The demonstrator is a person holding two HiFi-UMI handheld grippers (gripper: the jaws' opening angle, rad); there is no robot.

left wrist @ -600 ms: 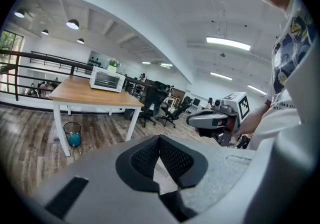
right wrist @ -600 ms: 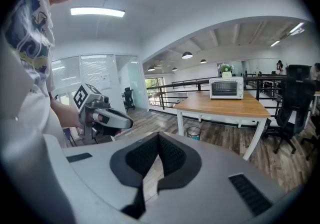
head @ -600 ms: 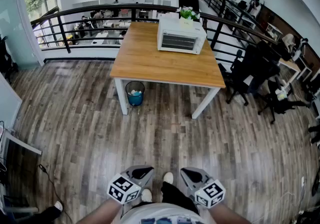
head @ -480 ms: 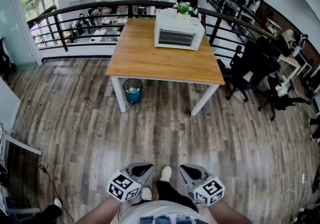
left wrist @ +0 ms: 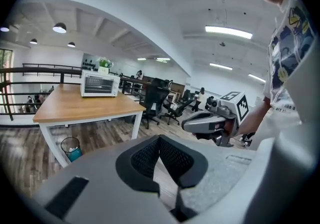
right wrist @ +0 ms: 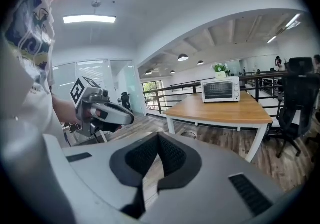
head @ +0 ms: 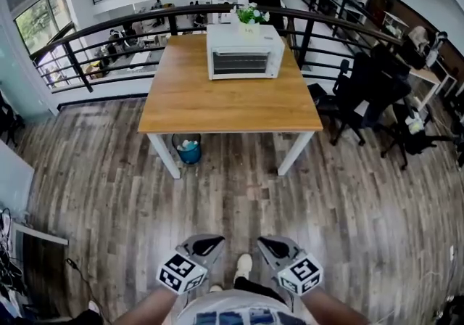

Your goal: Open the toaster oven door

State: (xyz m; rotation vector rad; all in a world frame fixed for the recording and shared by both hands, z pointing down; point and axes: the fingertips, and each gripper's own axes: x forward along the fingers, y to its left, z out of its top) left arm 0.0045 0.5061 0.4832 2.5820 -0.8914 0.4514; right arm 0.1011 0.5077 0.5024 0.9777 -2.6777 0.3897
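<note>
A white toaster oven point(head: 244, 51) with its door closed stands at the far end of a wooden table point(head: 230, 102); it also shows small in the left gripper view point(left wrist: 100, 84) and the right gripper view point(right wrist: 220, 90). Both grippers are held low near the person's body, far from the table. My left gripper point(head: 206, 247) is shut with nothing in it, its pads meeting in its own view point(left wrist: 159, 144). My right gripper point(head: 270, 246) is shut and empty too, pads together point(right wrist: 158, 143).
A potted plant point(head: 249, 15) sits behind the oven. A blue waste bin point(head: 188, 149) stands under the table. Black office chairs point(head: 362, 95) crowd the table's right side. A black railing point(head: 109, 33) runs behind the table. Wood floor lies between me and the table.
The table and oven have shifted nearer and toward the centre of the head view as I walk forward. Both grippers stay low and shut.
</note>
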